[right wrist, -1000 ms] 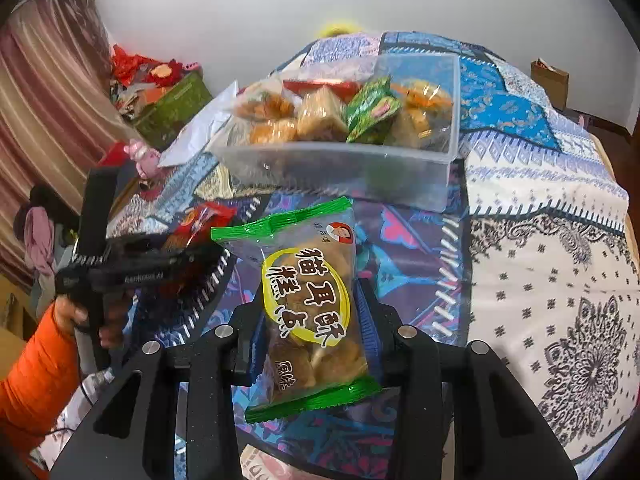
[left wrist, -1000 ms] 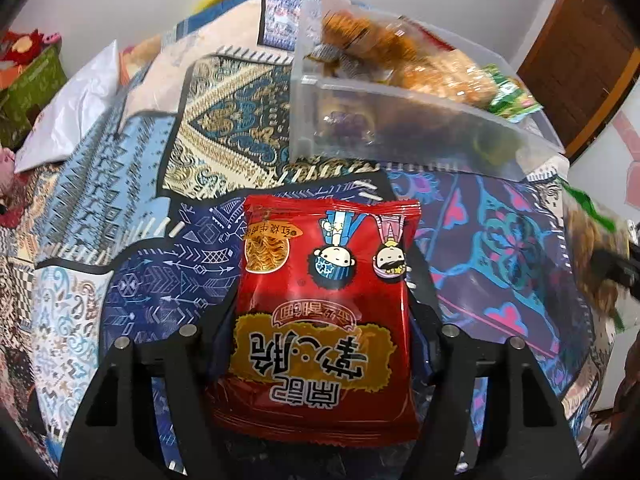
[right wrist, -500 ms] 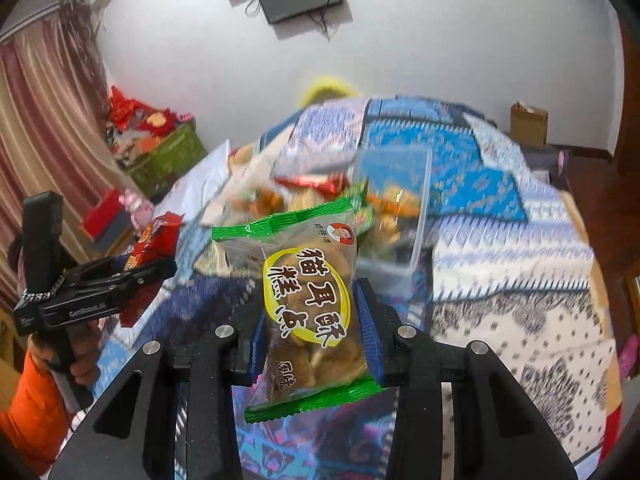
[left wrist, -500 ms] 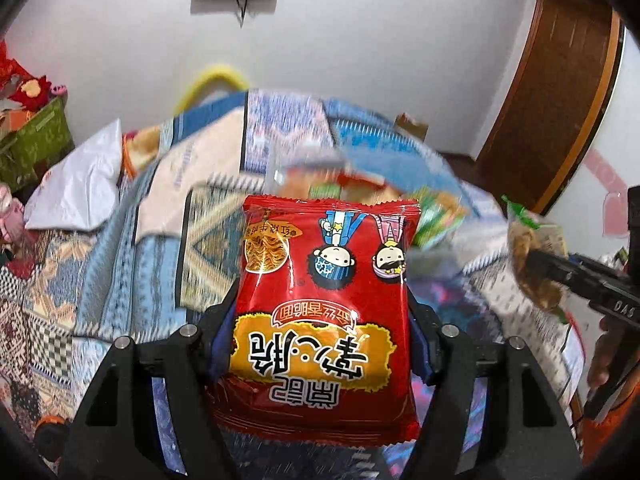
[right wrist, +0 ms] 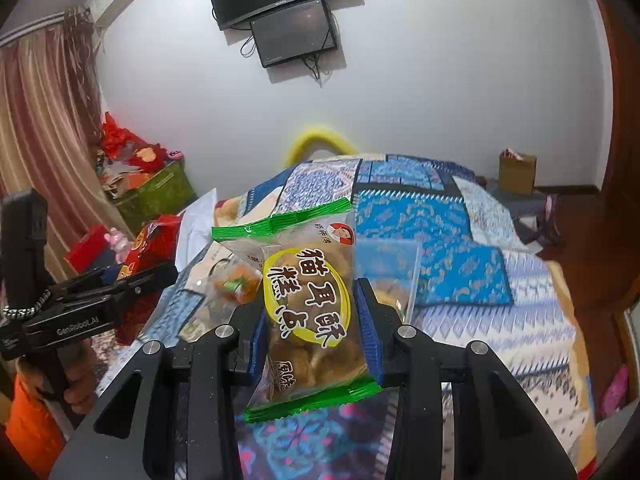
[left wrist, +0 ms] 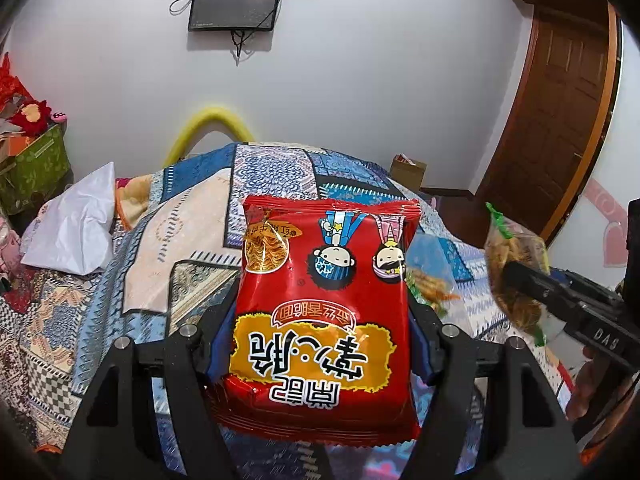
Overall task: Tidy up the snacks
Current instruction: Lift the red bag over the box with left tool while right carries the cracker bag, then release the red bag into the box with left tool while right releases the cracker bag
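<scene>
Red snack packet (left wrist: pixel 320 320) fills both fingers' (left wrist: pixel 224 332) gap.

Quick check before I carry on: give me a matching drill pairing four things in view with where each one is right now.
Things:
1. red foil noodle-snack packet
2. clear green-edged pastry bag
3. clear plastic bin
4. white plastic bag

Places:
A. on the patterned quilt, behind the pastry bag
B. in the left tool
C. on the quilt's left side, left wrist view
D. in the right tool

Pairs: 1-B, 2-D, 3-A, 4-C
</scene>
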`<state>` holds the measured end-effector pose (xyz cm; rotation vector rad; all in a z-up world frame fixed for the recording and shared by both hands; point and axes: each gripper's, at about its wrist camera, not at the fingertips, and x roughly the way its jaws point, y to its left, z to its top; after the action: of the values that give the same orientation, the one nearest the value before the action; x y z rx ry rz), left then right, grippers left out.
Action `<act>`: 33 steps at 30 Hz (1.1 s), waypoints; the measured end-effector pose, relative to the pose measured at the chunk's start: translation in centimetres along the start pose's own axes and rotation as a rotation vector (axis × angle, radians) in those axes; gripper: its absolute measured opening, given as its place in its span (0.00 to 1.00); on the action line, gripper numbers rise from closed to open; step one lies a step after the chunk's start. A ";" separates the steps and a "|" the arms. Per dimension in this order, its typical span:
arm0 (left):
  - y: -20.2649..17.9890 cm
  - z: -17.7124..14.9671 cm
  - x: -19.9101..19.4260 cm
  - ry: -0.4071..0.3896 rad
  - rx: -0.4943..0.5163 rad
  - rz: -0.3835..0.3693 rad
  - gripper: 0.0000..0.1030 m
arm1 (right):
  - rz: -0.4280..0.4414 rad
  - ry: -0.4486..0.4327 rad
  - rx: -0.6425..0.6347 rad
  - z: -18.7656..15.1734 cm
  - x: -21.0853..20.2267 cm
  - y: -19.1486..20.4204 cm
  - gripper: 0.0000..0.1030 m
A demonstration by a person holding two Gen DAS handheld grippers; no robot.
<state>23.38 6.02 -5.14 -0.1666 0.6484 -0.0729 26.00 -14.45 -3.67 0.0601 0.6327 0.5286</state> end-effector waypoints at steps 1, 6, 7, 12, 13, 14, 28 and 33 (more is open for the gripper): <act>-0.1 0.3 0.4 0.002 0.000 -0.001 0.67 | -0.001 -0.001 -0.002 0.2 0.3 0.0 0.35; -0.3 1.3 3.6 0.028 -0.008 0.008 0.67 | -0.002 0.017 0.005 0.5 2.8 -0.5 0.35; -0.3 1.4 4.4 0.037 -0.012 0.010 0.67 | -0.004 0.023 0.006 0.5 3.3 -0.6 0.35; 0.1 1.2 8.4 0.093 -0.045 0.012 0.67 | -0.016 0.069 0.027 0.3 6.2 -1.3 0.35; 0.0 1.2 9.1 0.101 -0.051 0.012 0.67 | -0.023 0.079 0.029 0.1 6.8 -1.4 0.35; 0.0 1.0 9.8 0.109 -0.056 0.014 0.67 | -0.027 0.091 0.030 0.0 7.4 -1.5 0.35; -0.4 0.9 12.4 0.153 -0.047 0.029 0.71 | -0.066 0.149 -0.024 0.1 9.3 -1.2 0.38; -0.2 1.3 10.5 0.134 -0.065 0.000 0.72 | -0.070 0.121 -0.019 0.5 7.6 -1.1 0.57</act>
<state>32.53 4.69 -10.37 -0.2260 0.7853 -0.0631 31.95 -11.62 -7.66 -0.0125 0.7450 0.4733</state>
